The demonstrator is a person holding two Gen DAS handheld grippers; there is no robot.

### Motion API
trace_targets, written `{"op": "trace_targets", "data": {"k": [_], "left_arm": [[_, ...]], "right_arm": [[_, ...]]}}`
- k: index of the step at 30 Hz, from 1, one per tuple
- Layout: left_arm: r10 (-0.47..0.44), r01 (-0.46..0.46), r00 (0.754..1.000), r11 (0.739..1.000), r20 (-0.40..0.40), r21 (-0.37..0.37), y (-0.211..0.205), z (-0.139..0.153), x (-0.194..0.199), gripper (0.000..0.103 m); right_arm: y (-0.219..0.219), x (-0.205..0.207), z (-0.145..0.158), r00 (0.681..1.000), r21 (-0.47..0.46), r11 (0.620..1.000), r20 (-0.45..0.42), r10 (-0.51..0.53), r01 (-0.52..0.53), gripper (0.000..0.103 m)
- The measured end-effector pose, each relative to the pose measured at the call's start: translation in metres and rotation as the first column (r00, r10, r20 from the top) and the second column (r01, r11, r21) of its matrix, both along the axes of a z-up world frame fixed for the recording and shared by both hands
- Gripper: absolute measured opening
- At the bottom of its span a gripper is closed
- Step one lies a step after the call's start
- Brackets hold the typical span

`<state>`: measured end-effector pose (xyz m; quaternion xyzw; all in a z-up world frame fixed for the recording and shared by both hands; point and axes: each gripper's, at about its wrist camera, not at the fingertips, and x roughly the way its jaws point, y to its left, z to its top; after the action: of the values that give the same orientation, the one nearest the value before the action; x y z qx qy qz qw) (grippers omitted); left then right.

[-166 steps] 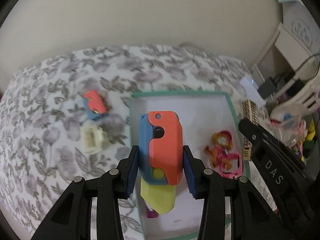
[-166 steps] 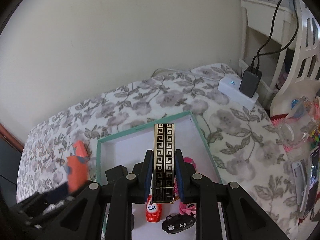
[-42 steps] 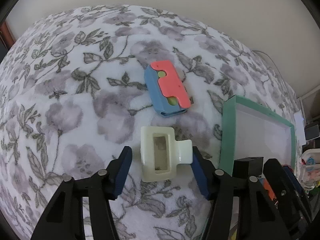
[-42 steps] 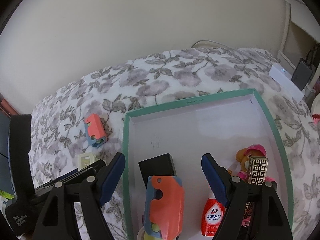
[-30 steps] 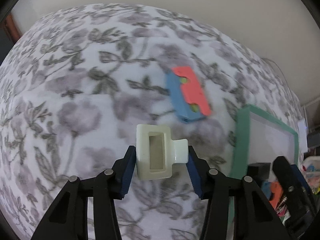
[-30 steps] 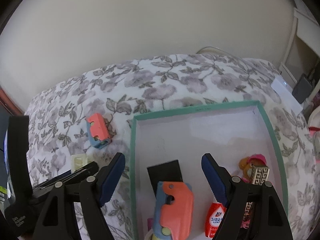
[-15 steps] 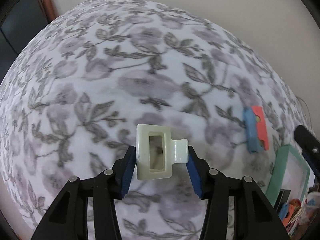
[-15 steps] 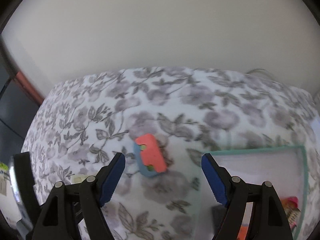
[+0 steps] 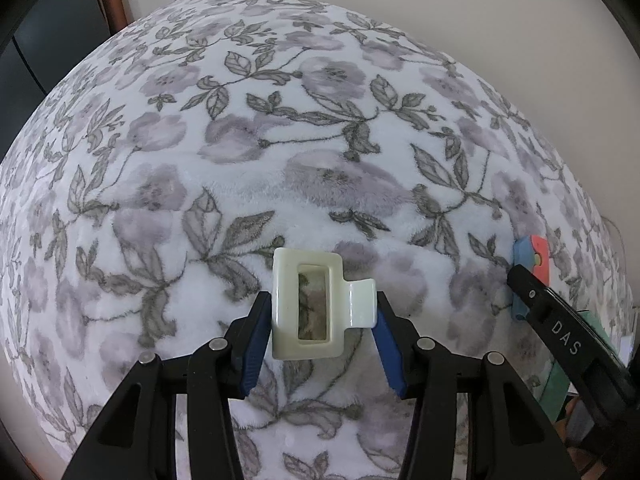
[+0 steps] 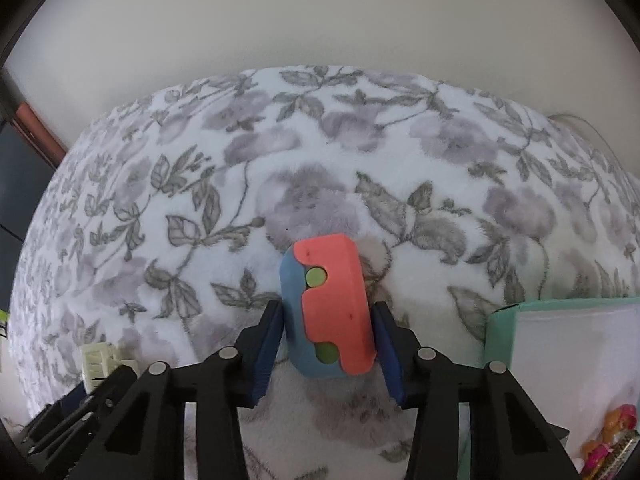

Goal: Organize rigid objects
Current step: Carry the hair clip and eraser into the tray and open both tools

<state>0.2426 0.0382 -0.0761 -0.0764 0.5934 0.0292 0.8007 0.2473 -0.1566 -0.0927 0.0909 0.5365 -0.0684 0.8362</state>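
Note:
My left gripper [image 9: 320,336] is shut on a cream plastic hair clip [image 9: 312,304] and holds it over the floral blanket [image 9: 280,140]. The clip also shows at the lower left of the right wrist view [image 10: 96,360]. My right gripper [image 10: 328,348] has its blue pads against both sides of a coral and blue toy block [image 10: 328,308] with green dots, which rests on the blanket. The same block shows at the right edge of the left wrist view [image 9: 534,264], partly behind the right gripper's black body.
A teal-rimmed white box [image 10: 560,308] sits at the right, with a small orange and pink toy [image 10: 612,432] inside. A wall rises behind the blanket. A dark cabinet edge [image 9: 40,40] stands at the far left.
My left gripper closed on the hair clip and lifted it, swinging left. My right gripper moved from the box to the coral and blue block and closed around it.

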Motion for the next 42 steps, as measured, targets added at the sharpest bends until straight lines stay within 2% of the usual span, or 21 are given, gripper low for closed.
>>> {"op": "trace_targets", "data": {"k": [9,16,21,28,31,34,38,42], "left_arm": [[-0.008,0.009,1.0,1.0,-0.006,0.027,-0.005,-0.004,0.006,0.048],[-0.018,0.019,1.0,0.999,-0.018,0.042,-0.005,0.006,-0.001,0.048],[-0.007,0.007,1.0,0.999,0.016,0.034,-0.002,0.035,-0.021,0.048],[-0.041,0.04,0.995,0.999,0.093,0.014,-0.018,0.083,-0.061,0.048],[-0.08,0.076,0.987,0.996,0.137,0.037,-0.031,0.101,-0.087,0.048],[-0.131,0.12,0.974,0.991,0.186,0.066,-0.047,0.116,-0.113,0.048],[-0.216,0.196,0.943,0.975,0.252,0.103,-0.074,0.129,-0.151,0.048],[-0.295,0.277,0.916,0.955,0.273,0.104,-0.1,0.13,-0.178,0.048]], "right_arm": [[0.015,-0.012,0.003,0.998,-0.057,0.997,-0.036,0.048,-0.05,0.046],[0.014,-0.041,0.01,0.998,-0.013,0.999,-0.052,0.047,-0.047,0.045],[0.013,-0.077,0.034,1.0,0.04,0.999,-0.01,0.02,-0.02,0.045],[0.008,-0.138,0.074,0.998,0.05,0.999,0.069,-0.01,0.007,0.045],[0.002,-0.168,0.088,0.994,0.039,0.999,0.105,-0.04,0.036,0.045],[-0.01,-0.198,0.098,0.986,0.067,0.994,0.133,-0.097,0.088,0.045],[-0.029,-0.233,0.106,0.97,0.093,0.98,0.157,-0.186,0.173,0.045],[-0.048,-0.265,0.111,0.951,0.092,0.964,0.168,-0.261,0.249,0.045]]}}
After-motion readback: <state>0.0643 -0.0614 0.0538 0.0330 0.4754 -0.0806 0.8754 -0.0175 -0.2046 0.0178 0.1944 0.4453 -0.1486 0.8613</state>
